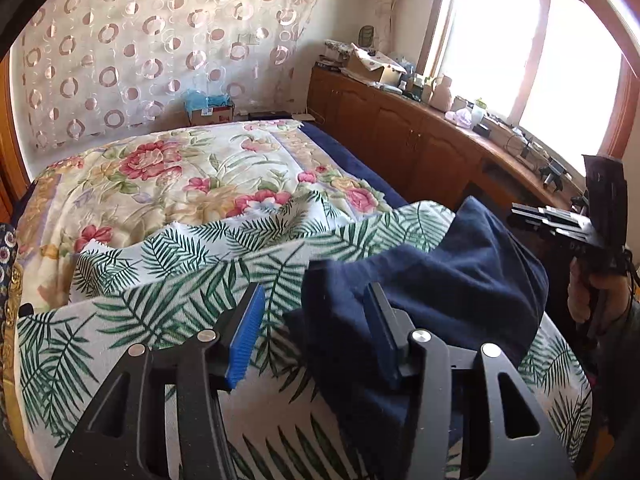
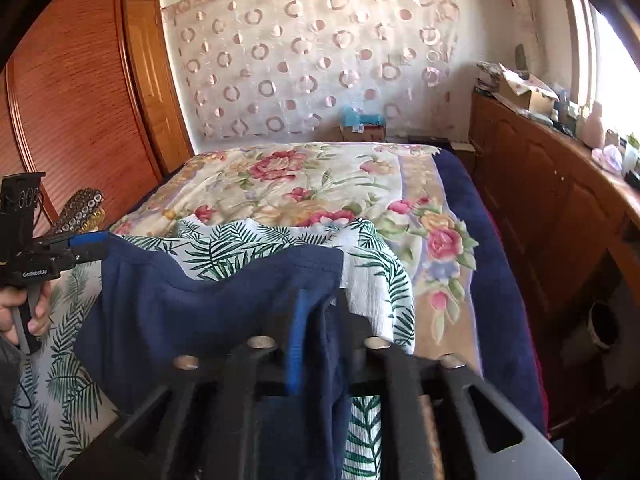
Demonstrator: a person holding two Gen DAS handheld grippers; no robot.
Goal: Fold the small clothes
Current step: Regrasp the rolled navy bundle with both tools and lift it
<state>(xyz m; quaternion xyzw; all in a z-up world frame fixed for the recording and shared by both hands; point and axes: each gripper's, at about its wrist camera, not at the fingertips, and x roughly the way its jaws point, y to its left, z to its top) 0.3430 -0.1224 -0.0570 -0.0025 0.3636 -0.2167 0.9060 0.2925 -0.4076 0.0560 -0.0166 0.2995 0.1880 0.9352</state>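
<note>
A small navy garment (image 1: 448, 264) hangs lifted over a white cloth with green fern print (image 1: 168, 300) on the bed. My left gripper (image 1: 316, 316) is open; its right finger is draped by the navy fabric and its blue-padded left finger is bare. It also shows at the left of the right wrist view (image 2: 86, 246), beside the garment's left corner. My right gripper (image 2: 316, 320) is shut on the navy garment's (image 2: 208, 304) right edge, which hangs between its fingers. It also shows in the left wrist view (image 1: 516, 216).
The bed has a floral quilt (image 2: 320, 184) and a dark blue blanket (image 2: 492, 272) along its right edge. A wooden cabinet (image 1: 404, 136) with clutter runs under the window at right. A wooden wardrobe (image 2: 80, 100) stands at left.
</note>
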